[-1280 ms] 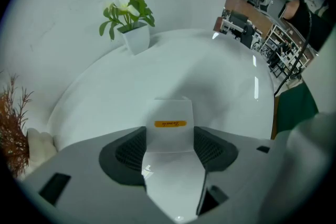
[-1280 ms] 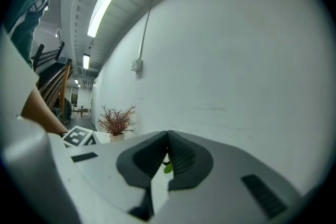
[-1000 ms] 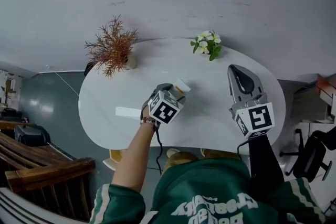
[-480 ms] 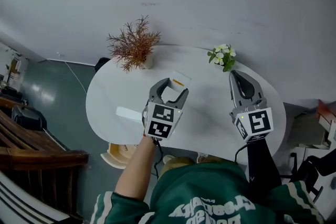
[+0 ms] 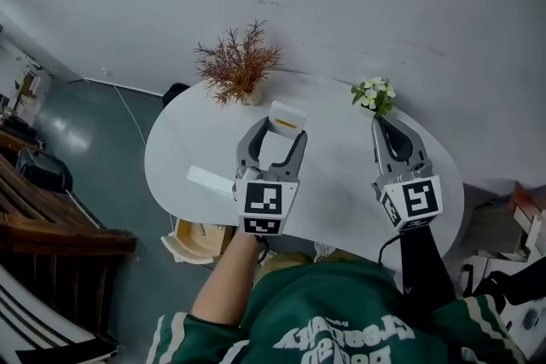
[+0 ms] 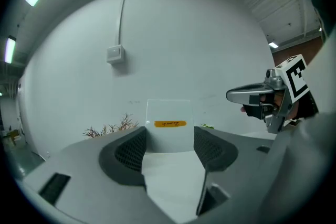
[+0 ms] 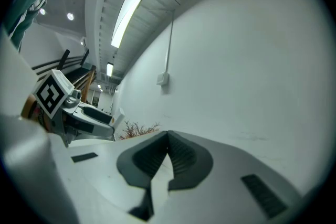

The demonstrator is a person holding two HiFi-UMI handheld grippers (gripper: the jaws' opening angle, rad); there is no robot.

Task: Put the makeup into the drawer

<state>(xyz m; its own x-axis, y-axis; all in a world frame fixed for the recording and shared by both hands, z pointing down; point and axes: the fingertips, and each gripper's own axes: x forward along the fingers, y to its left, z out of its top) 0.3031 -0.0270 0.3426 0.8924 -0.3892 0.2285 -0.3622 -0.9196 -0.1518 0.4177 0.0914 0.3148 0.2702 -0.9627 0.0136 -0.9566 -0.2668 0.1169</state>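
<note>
Transport step: left gripper (image 5: 275,132) grasps the white, orange-labelled makeup box (image 6: 169,126) above the white oval table (image 5: 183,151). Right gripper (image 7: 167,152) is clenched and empty. Next: locate the drawer, which cannot be identified here.

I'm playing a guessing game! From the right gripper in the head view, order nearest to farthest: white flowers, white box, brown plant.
1. White flowers, just past the right gripper.
2. White box, leftward, held by left gripper.
3. Brown plant, far left.

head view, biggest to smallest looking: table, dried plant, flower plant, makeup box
1. table
2. dried plant
3. flower plant and makeup box look alike; box is held nearer the camera, so unranked
</note>
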